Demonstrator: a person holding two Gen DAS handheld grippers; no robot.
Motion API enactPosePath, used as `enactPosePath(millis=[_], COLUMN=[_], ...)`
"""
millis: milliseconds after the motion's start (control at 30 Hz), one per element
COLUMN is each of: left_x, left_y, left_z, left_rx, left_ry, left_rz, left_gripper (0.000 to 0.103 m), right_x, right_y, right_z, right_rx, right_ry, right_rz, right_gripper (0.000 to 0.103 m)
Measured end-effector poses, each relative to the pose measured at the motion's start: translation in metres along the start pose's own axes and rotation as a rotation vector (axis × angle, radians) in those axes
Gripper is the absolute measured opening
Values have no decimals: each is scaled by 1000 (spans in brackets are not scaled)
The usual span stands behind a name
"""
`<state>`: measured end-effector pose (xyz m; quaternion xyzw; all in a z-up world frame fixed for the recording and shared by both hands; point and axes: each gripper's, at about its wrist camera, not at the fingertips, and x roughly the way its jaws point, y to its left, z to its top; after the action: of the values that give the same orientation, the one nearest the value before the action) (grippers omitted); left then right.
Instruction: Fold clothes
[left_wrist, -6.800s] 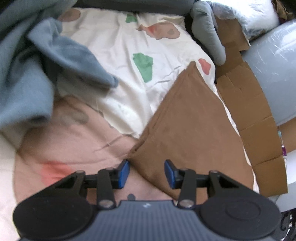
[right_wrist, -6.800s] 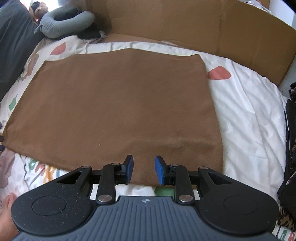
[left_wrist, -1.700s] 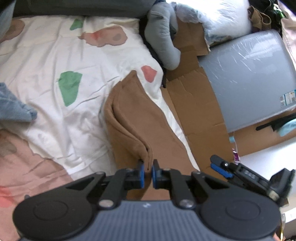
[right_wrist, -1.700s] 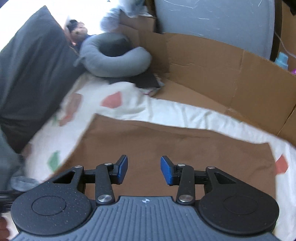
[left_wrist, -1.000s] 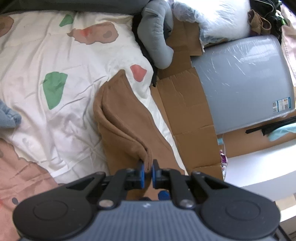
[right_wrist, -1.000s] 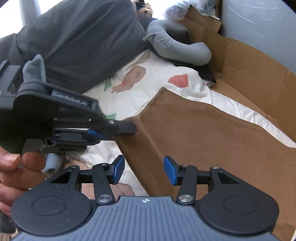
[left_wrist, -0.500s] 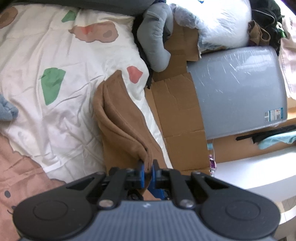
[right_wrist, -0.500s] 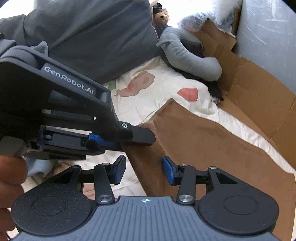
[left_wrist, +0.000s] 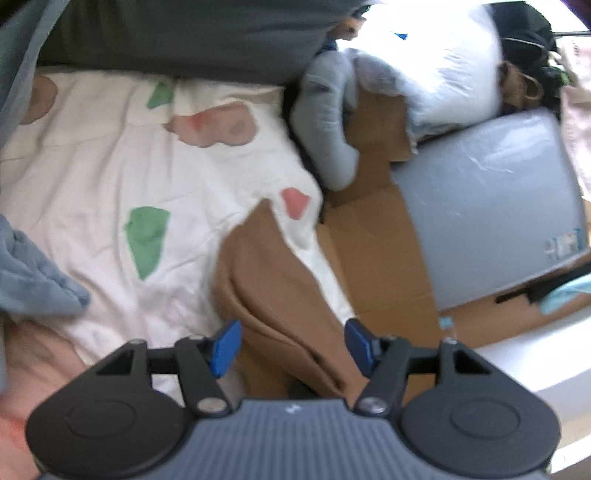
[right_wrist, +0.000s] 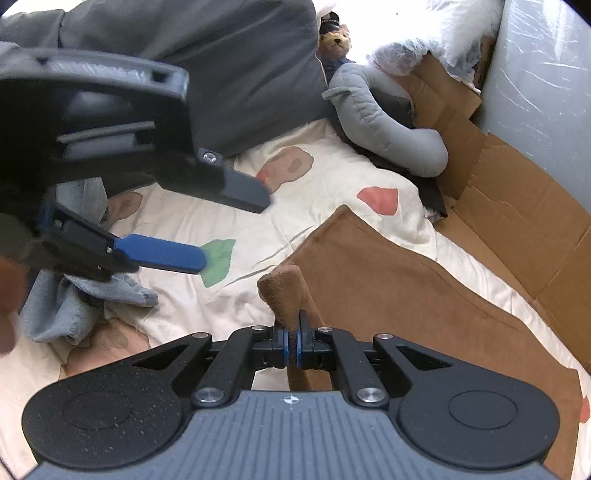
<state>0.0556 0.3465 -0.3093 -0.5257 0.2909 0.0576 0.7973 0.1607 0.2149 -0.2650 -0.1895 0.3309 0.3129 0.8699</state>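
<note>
A brown cloth (left_wrist: 277, 295), folded over on itself, lies on the patterned white sheet (left_wrist: 92, 177) along the bed's right edge. My left gripper (left_wrist: 291, 347) has its jaws opening. The fold passes between its blue pads (left_wrist: 225, 347), but neither pad touches it. In the right wrist view my right gripper (right_wrist: 291, 347) is shut on the raised corner of the brown cloth (right_wrist: 388, 280), which sticks up just above the pads. The left gripper (right_wrist: 234, 232) hangs spread above the sheet at the upper left, apart from the cloth.
A blue-grey garment (left_wrist: 33, 273) lies crumpled at the left. A grey neck pillow (right_wrist: 384, 122) and a dark grey pillow (right_wrist: 221, 66) sit at the head of the bed. Cardboard (left_wrist: 373, 258) and a grey wrapped panel (left_wrist: 487, 206) line the right side.
The left gripper has let go of the brown fold and spread its jaws. The right gripper, open before, has shut on the cloth's corner.
</note>
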Motion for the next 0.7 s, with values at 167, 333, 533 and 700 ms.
enactPosePath(millis=[167,333,533,700], left_x=[29,62,101,124], left_y=[16,32,32,31], left_z=[13,20,26,37], left_rx=[-20,-58,-46,-32], left_ry=[28,68,127,138], left_rz=[19,26,44,34], left_gripper=[74,76,76,67], right_x=[-1,-3,-7,-11], right_y=[-2,-2,-7,-10], right_z=[3,3,2,0], right_rx=[10,2,27,21], right_ry=[-9,-20,-29,-35], right_rz=[14,13,25,30], right_gripper=[2,2,1,1])
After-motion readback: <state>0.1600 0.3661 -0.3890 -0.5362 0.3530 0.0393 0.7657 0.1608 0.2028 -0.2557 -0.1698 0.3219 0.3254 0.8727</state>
